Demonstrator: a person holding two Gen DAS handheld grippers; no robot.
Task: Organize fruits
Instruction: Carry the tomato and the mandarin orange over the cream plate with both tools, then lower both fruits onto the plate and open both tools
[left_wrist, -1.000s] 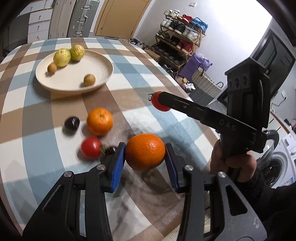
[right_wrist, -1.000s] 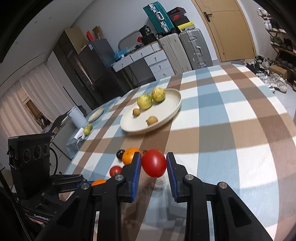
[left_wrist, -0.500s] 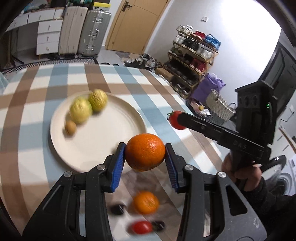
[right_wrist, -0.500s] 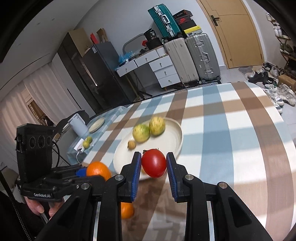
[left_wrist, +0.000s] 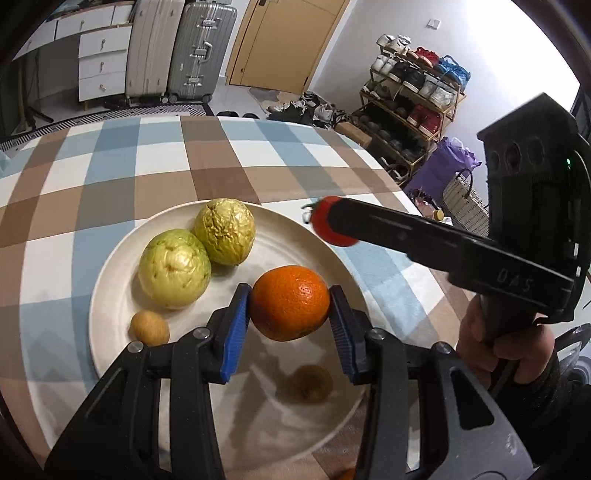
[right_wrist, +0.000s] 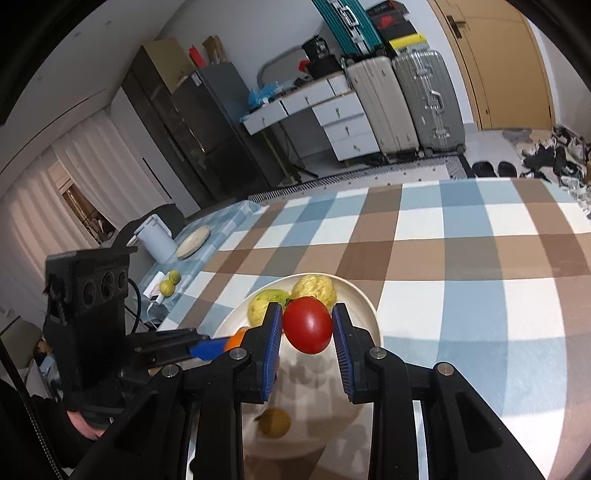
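Orange (left_wrist: 290, 302) gripped in left tongs (left_wrist: 290, 321), tomato (right_wrist: 307, 325) in right tongs (right_wrist: 307, 343) lettered "DAS"

an orange (left_wrist: 290, 302) in deep orange sits between blue pads (left_wrist: 232, 332); a tomato (right_wrist: 307, 325) is glossy red. the plate (left_wrist: 110, 266) is cream, holding two yellow-green guavas (left_wrist: 173, 273) and small tan fruits (left_wrist: 149, 328). the tablecloth (right_wrist: 461, 240) is checked blue, brown and white.
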